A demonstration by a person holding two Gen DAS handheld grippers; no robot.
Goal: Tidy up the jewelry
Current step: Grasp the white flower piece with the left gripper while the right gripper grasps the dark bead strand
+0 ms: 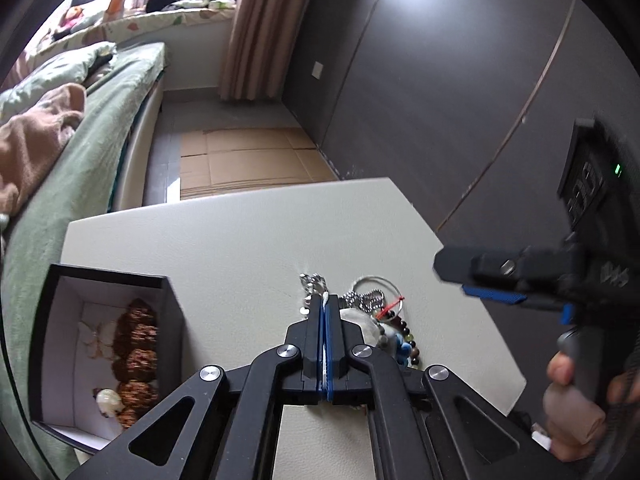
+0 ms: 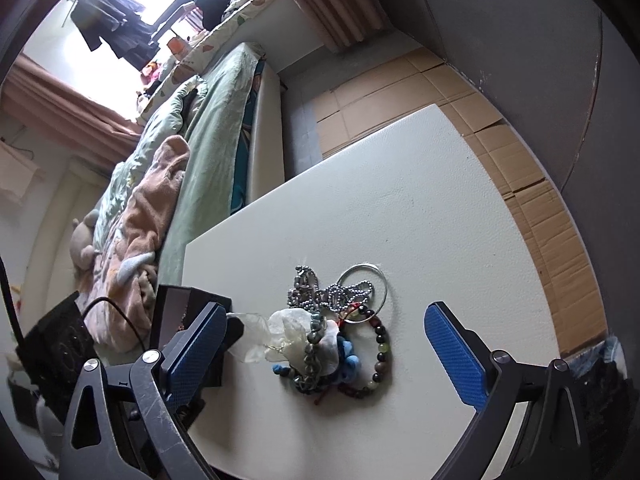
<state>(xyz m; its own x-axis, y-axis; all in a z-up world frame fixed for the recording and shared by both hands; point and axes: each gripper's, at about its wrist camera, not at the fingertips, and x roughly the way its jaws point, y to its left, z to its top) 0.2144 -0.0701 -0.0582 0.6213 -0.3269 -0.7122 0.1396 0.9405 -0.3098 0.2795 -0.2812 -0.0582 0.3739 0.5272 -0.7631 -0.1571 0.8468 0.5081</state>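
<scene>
We are picking from jewelry pile [image 2: 340, 332] on table [image 2: 440, 208], box [image 1: 100, 352] to left already holding some pieces. Left gripper [image 1: 325, 300] is closing fully on thin white bit at pile's edge; what it belongs to we cannot tell. Right gripper [image 2: 324, 344] is hovering wide open, empty. Next, we judge: lifting gently, carrying to box without dragging tangle.

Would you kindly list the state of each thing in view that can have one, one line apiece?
Left gripper: jaws shut, a thin white sliver pinched at the tips, at the jewelry pile.
Right gripper: jaws wide open, nothing between them but the pile below.
Black box: open, lidless, already holding brown beads and a pale butterfly piece.
Jewelry pile: tangled together on the white table.
Curtain: drawn aside.
</scene>
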